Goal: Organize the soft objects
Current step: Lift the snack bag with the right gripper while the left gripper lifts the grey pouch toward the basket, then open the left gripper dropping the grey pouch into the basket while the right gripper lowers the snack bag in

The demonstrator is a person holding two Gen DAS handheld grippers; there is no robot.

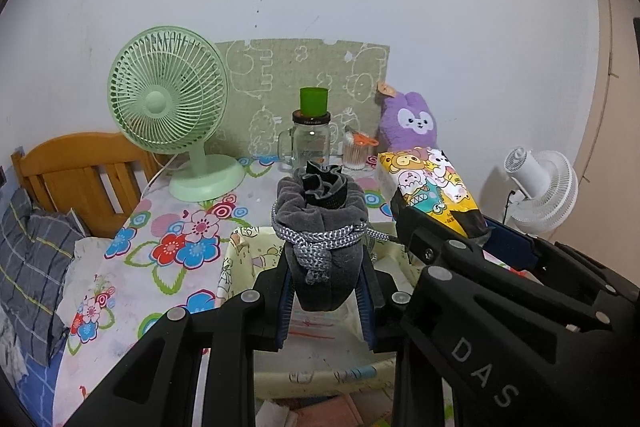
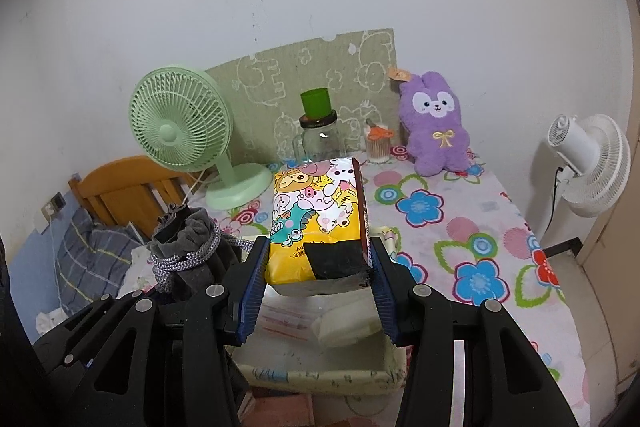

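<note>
My left gripper (image 1: 326, 291) is shut on a grey velvet drawstring pouch (image 1: 320, 223) with a silver cord, held upright above a pale fabric bin (image 1: 236, 267). My right gripper (image 2: 318, 277) is shut on a yellow cartoon-print tissue pack (image 2: 316, 223), also over the bin (image 2: 320, 373). In the left wrist view the pack (image 1: 432, 187) and the right gripper (image 1: 444, 247) sit just to the right of the pouch. In the right wrist view the pouch (image 2: 188, 247) hangs at the left. A purple plush rabbit (image 2: 436, 123) leans against the wall at the back of the table.
A green desk fan (image 1: 168, 115), a glass jar with a green cup on its lid (image 1: 312, 135) and a cotton-swab holder (image 1: 356, 151) stand along the back of the floral tablecloth (image 2: 480, 247). A white fan (image 2: 588, 163) stands to the right, a wooden bed frame (image 1: 76, 175) to the left.
</note>
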